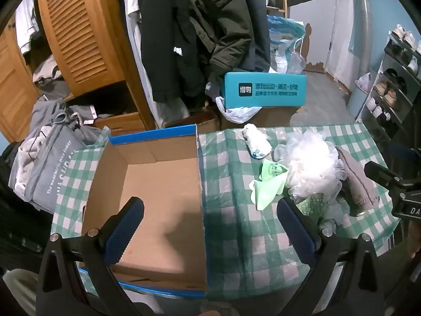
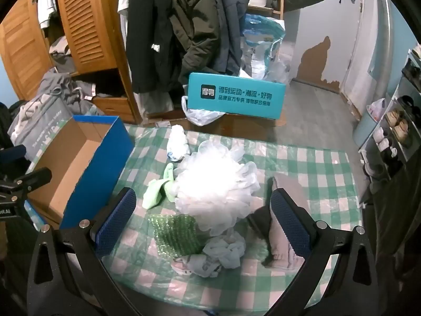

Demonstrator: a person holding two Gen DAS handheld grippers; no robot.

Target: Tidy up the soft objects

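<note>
Soft items – bath pouf (image 2: 215, 181), green cloth (image 2: 155, 192), sponge (image 2: 176, 233) – are piled on the desk (image 2: 315, 168) beside the cardboard box (image 1: 158, 184). Left tongs (image 1: 210, 223) and right tongs (image 2: 202, 218) are spread wide, nothing gripped.

The left hand-held gripper (image 1: 209, 220) has a matte black frame that forks into two broad angled arms. Each arm carries a finger faced with a dark blue pad (image 1: 123, 233) of fine dimpled texture, rounded at the tip. Two round silver screw heads (image 1: 92, 232) sit on each arm near the pad's base. Triangular cut-outs pierce the black frame lower down.

The right hand-held gripper (image 2: 203, 213) is of the same build: black forked frame, blue textured pads (image 2: 289, 220), paired silver screws (image 2: 321, 223) and triangular cut-outs. In the left wrist view its black body shows at the right edge with white lettering, only partly legible.
</note>
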